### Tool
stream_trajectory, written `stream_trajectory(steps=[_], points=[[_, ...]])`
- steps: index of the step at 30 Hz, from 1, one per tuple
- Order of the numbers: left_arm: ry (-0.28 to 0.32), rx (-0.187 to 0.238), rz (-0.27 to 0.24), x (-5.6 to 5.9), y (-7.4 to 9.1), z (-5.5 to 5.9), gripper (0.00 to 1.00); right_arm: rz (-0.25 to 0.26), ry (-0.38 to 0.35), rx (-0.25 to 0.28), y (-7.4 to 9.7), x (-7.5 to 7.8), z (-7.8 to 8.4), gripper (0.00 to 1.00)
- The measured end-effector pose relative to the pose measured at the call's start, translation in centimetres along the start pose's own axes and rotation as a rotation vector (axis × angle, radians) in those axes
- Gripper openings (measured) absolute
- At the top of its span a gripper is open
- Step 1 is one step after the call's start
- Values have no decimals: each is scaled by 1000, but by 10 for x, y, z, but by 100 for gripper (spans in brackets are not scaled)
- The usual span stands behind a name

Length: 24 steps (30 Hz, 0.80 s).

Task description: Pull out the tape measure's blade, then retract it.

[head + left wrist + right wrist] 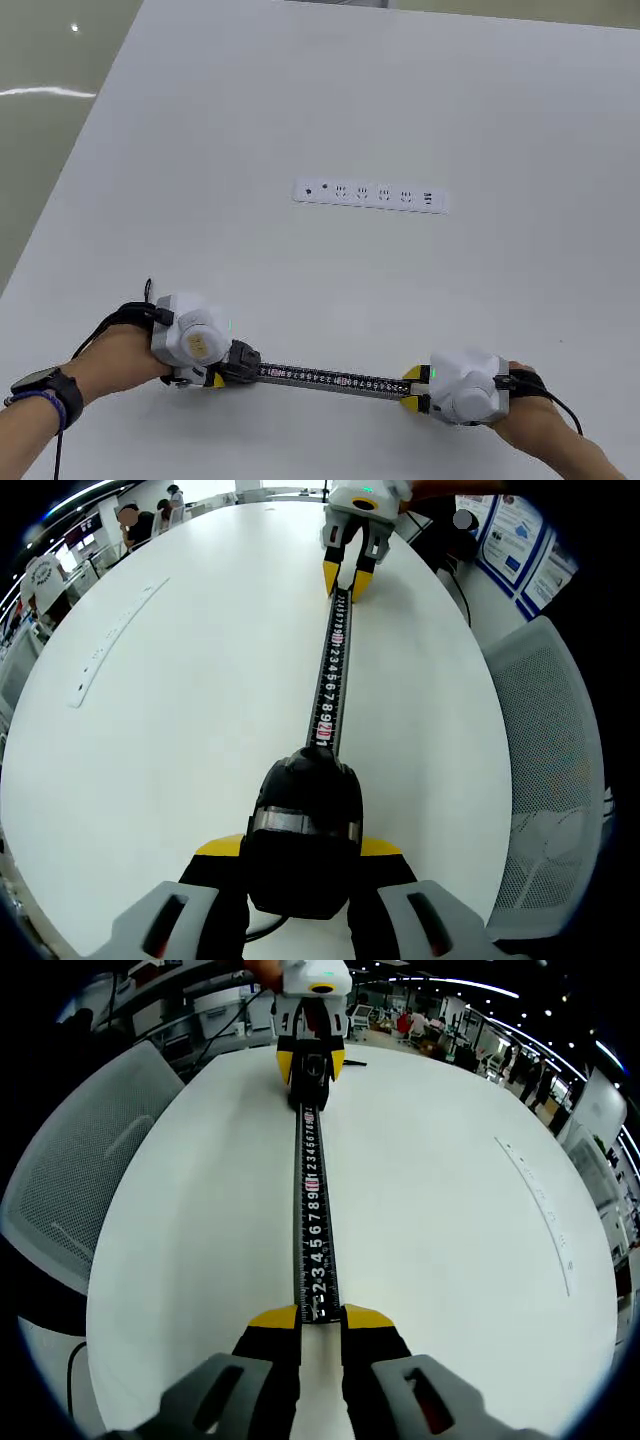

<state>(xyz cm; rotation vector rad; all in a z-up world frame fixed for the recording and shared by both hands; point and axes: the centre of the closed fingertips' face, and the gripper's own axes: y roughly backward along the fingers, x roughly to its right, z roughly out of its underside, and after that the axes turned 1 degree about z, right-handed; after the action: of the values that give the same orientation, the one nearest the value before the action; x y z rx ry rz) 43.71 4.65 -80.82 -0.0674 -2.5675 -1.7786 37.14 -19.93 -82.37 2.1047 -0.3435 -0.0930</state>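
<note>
We start at the left gripper (pixel 303 850). Its jaws are pressed against the two sides of the black case (pixel 305 820) of the tape measure, one yellow tip on each flank, so the case is pinched between them. The case rests on the white tabletop (pixel 350 100) near its close edge, with its mouth pointing away from the left gripper, toward the other one.

The right gripper (pixel 320 1317) has its jaws drawn close together on the free end of the blade (pixel 311 1200). The yellow tips sit on either side of the strip, where the lowest numbers are printed, and they pinch it.

Between the two grippers the blade is pulled out in a straight line, lying flat on or just over the tabletop; we cannot tell which. Its face is dark with white numerals and a few red marks. In the head view it runs from the case on the left to the right gripper's tips on the right.

A hand (pixel 115 360) holds the left gripper and has a dark band on its wrist. Another hand (pixel 530 420) holds the right gripper at the lower right.

Farther up the tabletop, well apart from the tape measure, lies a white power strip (pixel 370 195), roughly parallel to the blade. Beside the tabletop's edge we see a grey mesh chair (pixel 555 760).
</note>
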Motion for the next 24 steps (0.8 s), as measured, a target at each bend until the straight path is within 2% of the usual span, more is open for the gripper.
stream_trajectory(steps=[24], points=[[-3, -3, -2, 0, 0, 1, 35, 3, -9, -8, 7, 4, 12, 13]])
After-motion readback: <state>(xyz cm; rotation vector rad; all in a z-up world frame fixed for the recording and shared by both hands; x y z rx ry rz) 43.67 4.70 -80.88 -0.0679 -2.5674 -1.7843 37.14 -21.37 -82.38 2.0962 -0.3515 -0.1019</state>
